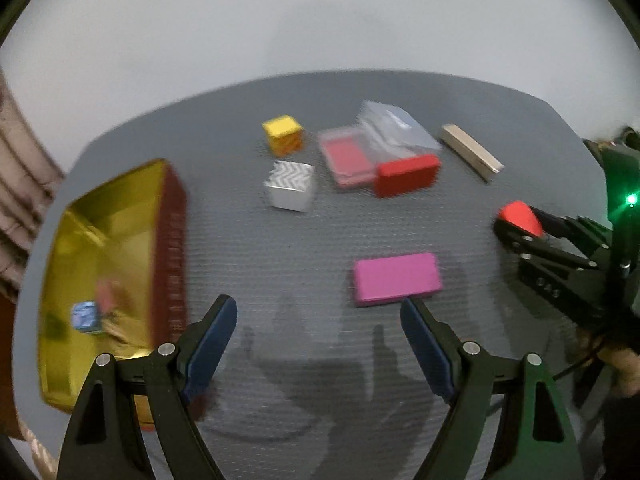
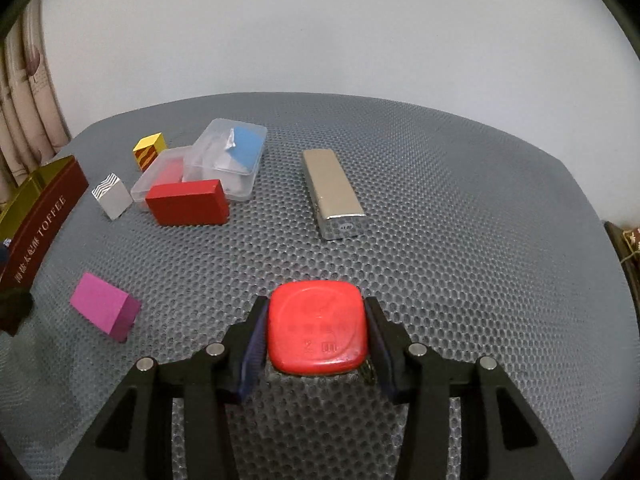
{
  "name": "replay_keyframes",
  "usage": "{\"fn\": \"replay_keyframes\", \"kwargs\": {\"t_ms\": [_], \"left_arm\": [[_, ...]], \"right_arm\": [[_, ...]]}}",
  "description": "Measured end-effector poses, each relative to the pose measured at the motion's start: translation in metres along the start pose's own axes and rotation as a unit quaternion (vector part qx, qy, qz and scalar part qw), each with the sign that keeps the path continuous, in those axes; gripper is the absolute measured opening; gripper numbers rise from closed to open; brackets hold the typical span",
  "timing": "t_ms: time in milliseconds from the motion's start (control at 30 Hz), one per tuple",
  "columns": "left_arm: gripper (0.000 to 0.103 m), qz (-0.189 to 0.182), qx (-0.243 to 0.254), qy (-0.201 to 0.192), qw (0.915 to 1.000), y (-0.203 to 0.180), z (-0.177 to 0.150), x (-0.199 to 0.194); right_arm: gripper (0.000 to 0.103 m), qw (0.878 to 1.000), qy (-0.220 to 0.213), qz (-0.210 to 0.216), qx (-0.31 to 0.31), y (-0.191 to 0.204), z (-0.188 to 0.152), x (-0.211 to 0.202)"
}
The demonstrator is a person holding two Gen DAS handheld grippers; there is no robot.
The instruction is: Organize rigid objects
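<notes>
My right gripper [image 2: 316, 300] is shut on a red rounded square case [image 2: 318, 330], held just above the grey honeycomb mat [image 2: 460, 240]. The left wrist view shows that case [image 1: 520, 216] at the right edge, in the right gripper's jaws. My left gripper [image 1: 318, 302] is open with nothing between its fingers. A pink block [image 1: 396, 278] lies just beyond its right fingertip. To its left stands an open toffee box [image 1: 120, 240], gold inside, with a small blue cube [image 1: 85, 316] in it.
Farther back on the mat lie a red block [image 2: 188, 202], two clear plastic boxes [image 2: 232, 160], a yellow cube [image 2: 150, 150], a silver zigzag cube [image 2: 112, 196] and a silver bar [image 2: 334, 192]. A curtain [image 2: 24, 100] hangs at the left.
</notes>
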State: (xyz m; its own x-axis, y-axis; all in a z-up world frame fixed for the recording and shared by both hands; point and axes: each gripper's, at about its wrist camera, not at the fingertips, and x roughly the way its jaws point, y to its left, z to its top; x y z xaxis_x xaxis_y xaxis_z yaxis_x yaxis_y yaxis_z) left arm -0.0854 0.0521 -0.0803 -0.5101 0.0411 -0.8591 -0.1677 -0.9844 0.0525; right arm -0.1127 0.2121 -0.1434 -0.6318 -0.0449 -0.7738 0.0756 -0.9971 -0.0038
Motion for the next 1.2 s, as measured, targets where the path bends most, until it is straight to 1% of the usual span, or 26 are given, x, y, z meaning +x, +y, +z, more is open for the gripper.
{"fn": "replay_keyframes", "kwargs": {"t_ms": [67,233,300,333,533,733,800,1000,1033,1100,1167,1200], "left_arm": [[0.081,-0.015,-0.004,0.005,0.9999,-0.007,0.002,0.005],[0.081,-0.036,-0.011,0.021,0.9991,-0.020,0.009,0.020],[0.083,-0.049,-0.014,0.031,0.9982,-0.024,0.010,0.026],[0.086,-0.051,-0.015,0.034,0.9980,-0.026,0.011,0.028],[0.087,-0.043,-0.006,0.041,0.9982,-0.037,0.011,0.041],[0.087,-0.028,-0.014,0.049,0.9983,-0.036,0.012,0.055],[0.087,-0.028,-0.011,0.052,0.9982,-0.036,0.011,0.057],[0.087,-0.026,-0.008,0.047,0.9985,-0.037,0.009,0.059],[0.087,-0.027,-0.010,0.045,0.9986,-0.036,0.009,0.059],[0.080,-0.031,-0.012,0.045,0.9984,-0.034,0.008,0.058],[0.069,-0.028,-0.011,0.038,0.9988,-0.034,0.007,0.056],[0.066,-0.031,-0.010,0.037,0.9988,-0.033,0.006,0.055]], "right_arm": [[0.047,1.000,0.000,-0.003,-0.003,0.003,0.000,-0.001],[0.048,1.000,0.001,0.005,0.003,0.000,-0.002,0.000],[0.048,1.000,0.001,0.003,0.002,0.001,-0.003,0.000],[0.048,1.000,0.002,0.002,0.001,0.003,-0.003,0.001],[0.049,1.000,0.001,0.003,0.002,0.001,-0.006,0.000],[0.049,1.000,0.001,0.004,0.002,-0.004,-0.006,-0.004],[0.049,1.000,0.001,0.004,0.002,-0.005,-0.007,-0.005],[0.049,1.000,0.001,0.003,0.002,-0.004,-0.007,-0.005],[0.049,1.000,0.001,0.003,0.002,-0.004,-0.007,-0.005],[0.049,1.000,0.001,0.004,0.003,-0.004,-0.007,-0.005],[0.049,1.000,0.001,0.003,0.003,-0.004,-0.007,-0.005],[0.049,1.000,0.001,0.003,0.003,-0.003,-0.007,-0.005]]}}
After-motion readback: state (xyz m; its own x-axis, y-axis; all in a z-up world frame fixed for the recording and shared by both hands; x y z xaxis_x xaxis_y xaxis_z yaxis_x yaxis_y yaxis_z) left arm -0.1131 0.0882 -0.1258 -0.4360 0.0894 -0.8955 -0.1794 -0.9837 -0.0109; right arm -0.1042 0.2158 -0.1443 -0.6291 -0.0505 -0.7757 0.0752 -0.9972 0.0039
